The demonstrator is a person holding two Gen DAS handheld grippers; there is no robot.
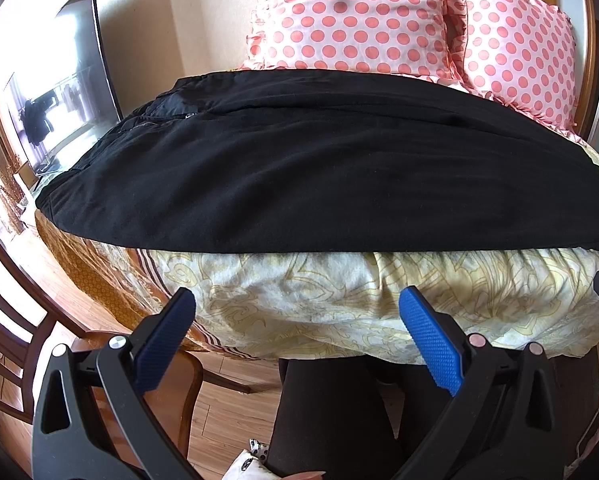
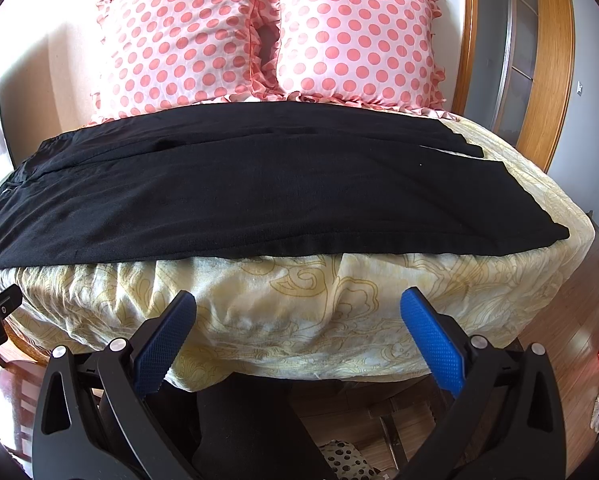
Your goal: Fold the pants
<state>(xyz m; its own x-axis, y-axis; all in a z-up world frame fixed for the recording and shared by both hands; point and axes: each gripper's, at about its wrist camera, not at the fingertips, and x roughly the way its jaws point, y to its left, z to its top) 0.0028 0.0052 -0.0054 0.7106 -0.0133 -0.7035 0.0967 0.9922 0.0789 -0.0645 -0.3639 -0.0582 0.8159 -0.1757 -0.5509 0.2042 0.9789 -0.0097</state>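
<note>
Long black cloth pants flat along bed front edge, unfolded. Both tools apart, empty.

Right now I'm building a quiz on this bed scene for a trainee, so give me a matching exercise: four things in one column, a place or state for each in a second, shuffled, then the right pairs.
Things:
1. black pants
2. pink polka-dot ruffled pillows
3. pale yellow patterned bedspread
4. left gripper

Places or states:
A. propped at the head of the bed
B. open, blue-padded fingers apart, holding nothing
C. laid flat across the bed
D. draped over the bed's near edge

Pairs: 1-C, 2-A, 3-D, 4-B
</note>
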